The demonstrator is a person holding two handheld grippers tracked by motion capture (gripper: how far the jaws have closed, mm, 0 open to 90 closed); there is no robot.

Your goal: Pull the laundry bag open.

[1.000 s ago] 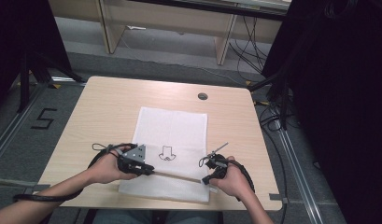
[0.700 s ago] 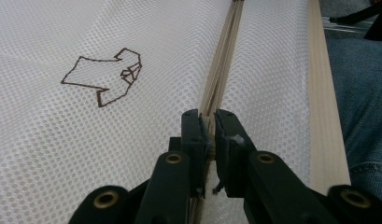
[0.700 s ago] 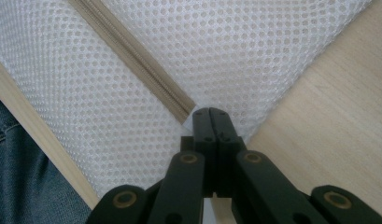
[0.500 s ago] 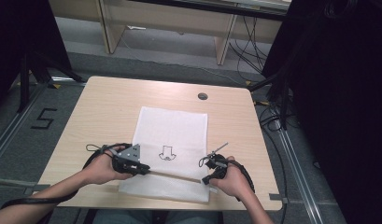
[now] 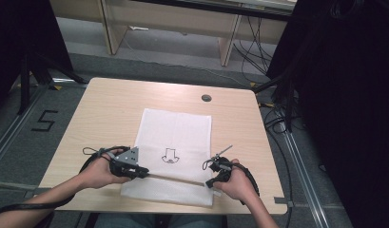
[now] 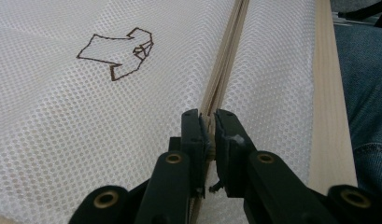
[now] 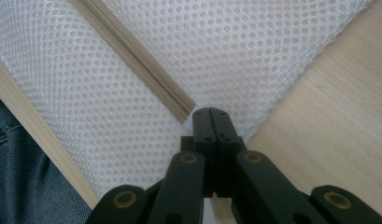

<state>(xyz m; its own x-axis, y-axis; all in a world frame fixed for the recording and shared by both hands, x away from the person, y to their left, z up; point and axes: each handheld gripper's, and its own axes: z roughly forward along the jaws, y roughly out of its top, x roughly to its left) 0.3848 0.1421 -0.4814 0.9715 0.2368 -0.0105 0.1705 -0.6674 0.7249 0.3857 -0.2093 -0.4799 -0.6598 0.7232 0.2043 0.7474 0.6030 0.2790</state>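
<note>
A white mesh bag [image 5: 175,128] with a small dark outline drawing [image 5: 170,155] lies flat on the wooden table [image 5: 111,109]. A beige zipper [image 5: 175,178] runs across it near the front edge. My left gripper [image 5: 144,173] is at the zipper's left part. In the left gripper view its jaws [image 6: 208,128] are shut on the zipper [image 6: 226,60], pinching a beige piece of it. My right gripper [image 5: 209,182] is at the zipper's right end. In the right gripper view [image 7: 210,114] it is shut on the mesh [image 7: 235,42] just past the end of the zipper [image 7: 132,56].
A round cable hole [image 5: 206,98] sits at the table's far right. Bare tabletop surrounds the bag on the left, right and far side. The person's legs in jeans [image 7: 20,177] are just past the table's front edge. Desk legs and cables are on the floor beyond.
My left gripper and hand have slid a little to the left along the zipper line. The right gripper has held still.
</note>
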